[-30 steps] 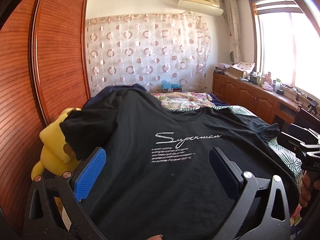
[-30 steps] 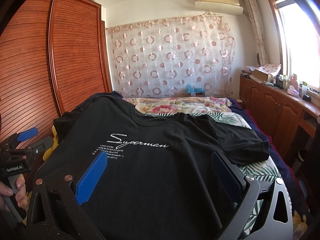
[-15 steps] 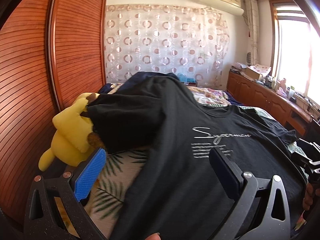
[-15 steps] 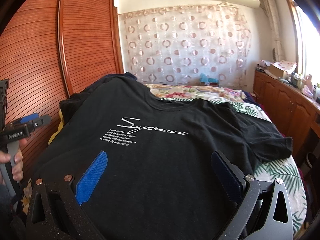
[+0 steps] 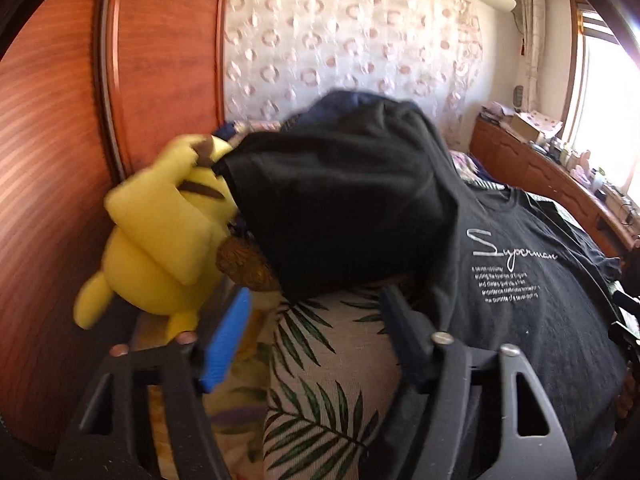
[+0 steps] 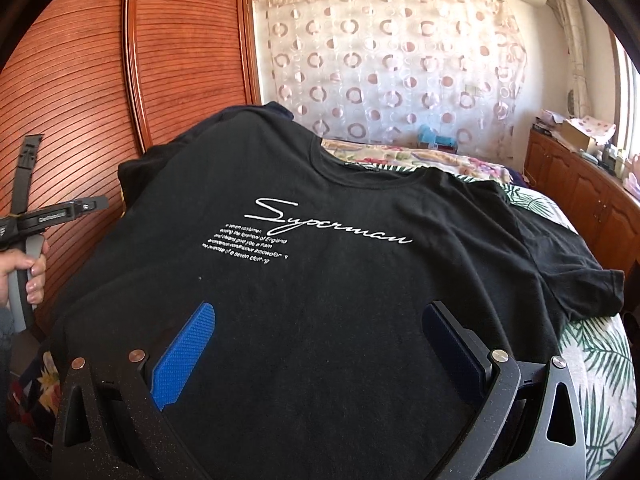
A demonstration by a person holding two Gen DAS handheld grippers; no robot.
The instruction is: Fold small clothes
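A black T-shirt (image 6: 340,280) with white "Superman" lettering lies spread face up on the bed. In the left wrist view its left sleeve (image 5: 340,216) lies bunched over a yellow plush toy. My left gripper (image 5: 316,312) is open and empty, above the leaf-print bedsheet just short of that sleeve. My right gripper (image 6: 320,324) is open and empty, low over the shirt's lower front. The left gripper's body (image 6: 48,216) shows at the left edge of the right wrist view, held in a hand.
A yellow plush toy (image 5: 160,240) sits at the bed's left edge against the wooden wardrobe (image 6: 100,80). The leaf-print bedsheet (image 5: 320,380) is bare left of the shirt. Wooden cabinets (image 6: 580,192) run along the right wall. A curtain (image 6: 380,60) hangs behind the bed.
My left gripper has swung left, off the shirt's front, toward the left sleeve and the plush toy; its jaws have narrowed a little. My right gripper has moved slightly forward over the shirt.
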